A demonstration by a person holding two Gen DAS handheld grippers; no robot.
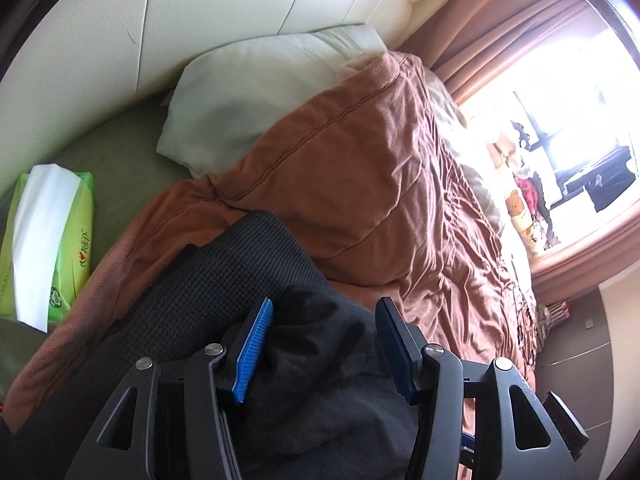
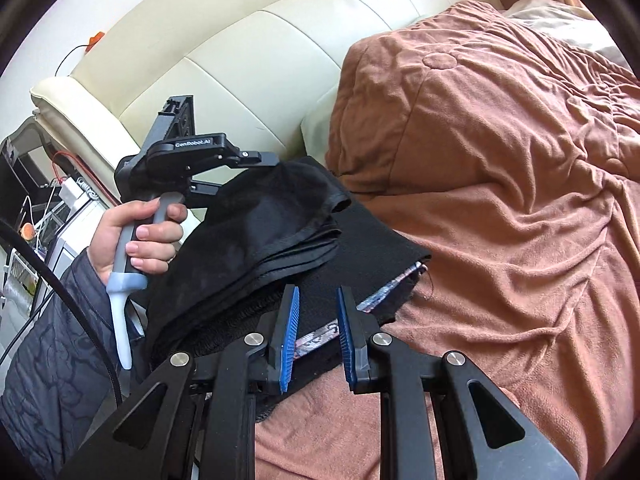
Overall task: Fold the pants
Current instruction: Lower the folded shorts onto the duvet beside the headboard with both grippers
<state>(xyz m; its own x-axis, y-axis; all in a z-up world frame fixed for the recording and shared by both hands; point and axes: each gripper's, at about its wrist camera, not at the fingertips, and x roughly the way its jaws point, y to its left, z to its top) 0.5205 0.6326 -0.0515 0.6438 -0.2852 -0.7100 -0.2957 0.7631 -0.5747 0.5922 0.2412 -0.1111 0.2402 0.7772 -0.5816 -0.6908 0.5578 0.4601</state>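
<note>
The black pants [image 2: 272,240] lie folded in a thick bundle on the brown blanket [image 2: 500,220]. In the left wrist view the pants [image 1: 320,360] fill the space between and below my left gripper's [image 1: 326,310] blue pads [image 1: 256,344], which stand wide apart and open. In the right wrist view my left gripper [image 2: 276,168] reaches over the top of the bundle, held by a hand. My right gripper [image 2: 318,300] is open just above the bundle's near edge, where a patterned waistband strip [image 2: 376,300] shows. Its pads hold nothing.
A cream padded headboard [image 2: 280,40] runs behind the bed. A pale pillow [image 1: 248,92] and a green tissue pack [image 1: 44,240] lie on the green sheet. A window with brown curtains [image 1: 520,28] is at the right. A bedside table with cables [image 2: 44,208] stands at the left.
</note>
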